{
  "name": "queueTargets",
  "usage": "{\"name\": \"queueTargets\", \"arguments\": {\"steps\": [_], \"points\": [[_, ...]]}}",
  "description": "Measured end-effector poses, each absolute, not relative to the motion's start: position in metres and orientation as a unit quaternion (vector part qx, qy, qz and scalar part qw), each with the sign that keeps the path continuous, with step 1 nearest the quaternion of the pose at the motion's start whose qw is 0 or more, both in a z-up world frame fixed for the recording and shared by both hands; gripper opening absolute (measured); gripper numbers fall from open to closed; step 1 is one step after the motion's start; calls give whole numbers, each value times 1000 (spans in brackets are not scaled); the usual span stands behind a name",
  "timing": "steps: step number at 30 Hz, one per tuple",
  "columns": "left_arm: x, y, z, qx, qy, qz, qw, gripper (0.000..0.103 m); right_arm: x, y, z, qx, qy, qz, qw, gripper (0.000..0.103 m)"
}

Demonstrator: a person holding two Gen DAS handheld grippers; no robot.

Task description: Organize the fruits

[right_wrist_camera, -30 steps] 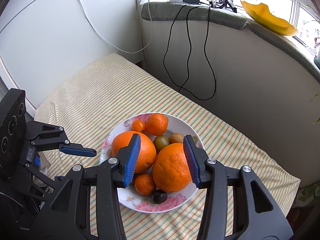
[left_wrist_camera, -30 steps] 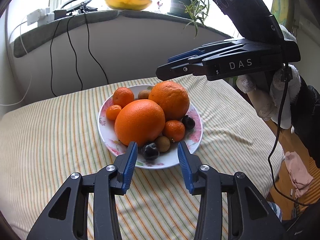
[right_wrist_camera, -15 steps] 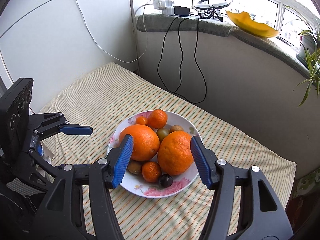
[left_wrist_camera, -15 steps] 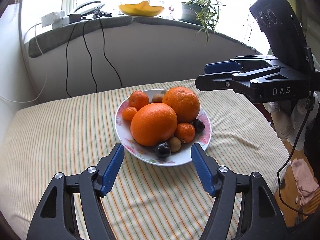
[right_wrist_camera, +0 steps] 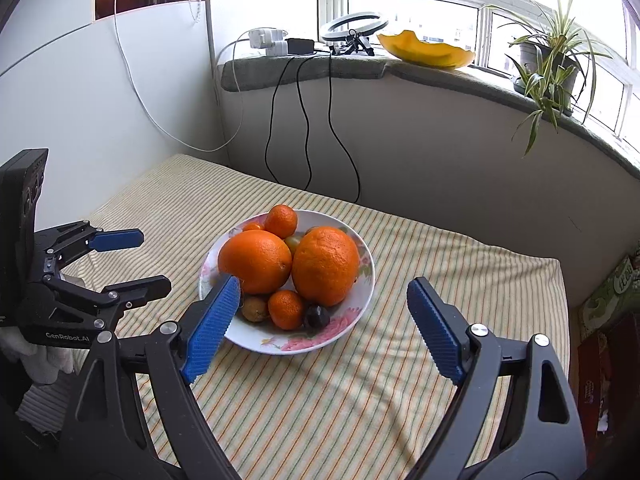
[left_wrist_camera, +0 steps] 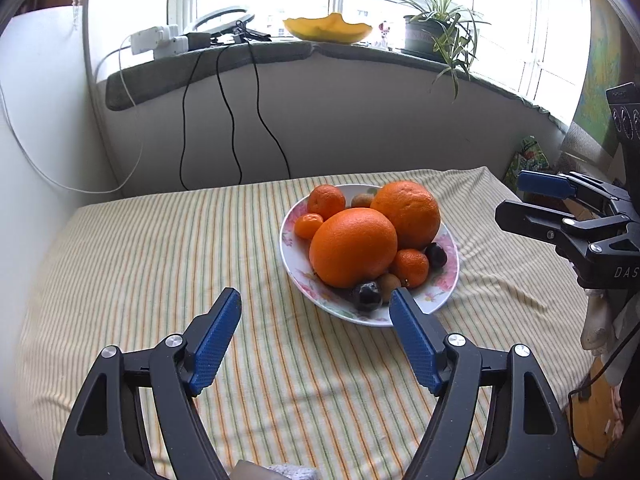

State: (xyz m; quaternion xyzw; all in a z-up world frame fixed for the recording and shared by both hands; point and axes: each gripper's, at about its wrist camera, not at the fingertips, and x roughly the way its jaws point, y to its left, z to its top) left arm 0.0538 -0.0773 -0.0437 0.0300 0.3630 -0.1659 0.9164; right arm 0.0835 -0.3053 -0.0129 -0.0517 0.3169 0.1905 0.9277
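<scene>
A flowered white plate (left_wrist_camera: 448,292) on the striped tablecloth holds two big oranges (left_wrist_camera: 354,246) (left_wrist_camera: 406,210), small tangerines (left_wrist_camera: 326,201), dark plums (left_wrist_camera: 366,294) and brown kiwis (left_wrist_camera: 390,282). My left gripper (left_wrist_camera: 315,300) hovers just short of the plate's near rim. Its jaws are opening, with nothing between the pads. My right gripper (right_wrist_camera: 323,284) hangs before the plate (right_wrist_camera: 320,346) from the other side, jaws opening and empty, with the oranges (right_wrist_camera: 256,260) beyond its tips. Each gripper shows in the other's view: right gripper (left_wrist_camera: 512,197), left gripper (right_wrist_camera: 154,259).
The striped tablecloth (left_wrist_camera: 160,260) stretches bare to the left of the plate. Behind runs a curved sill with a yellow bowl (left_wrist_camera: 328,30), a potted plant (left_wrist_camera: 436,32), a power strip and hanging black cables (left_wrist_camera: 224,120). The table drops off at the right edge.
Both grippers have spread their jaws wide and drawn back from the fruit. The right gripper has slid off to the plate's right side, and the plate now sits further from both.
</scene>
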Motion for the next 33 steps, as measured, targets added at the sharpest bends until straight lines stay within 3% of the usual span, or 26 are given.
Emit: {"name": "queueTargets", "arguments": {"steps": [33], "points": [[40, -74, -39, 29, 354, -149, 923, 81, 62, -319, -20, -7, 312, 161, 936, 88]]}}
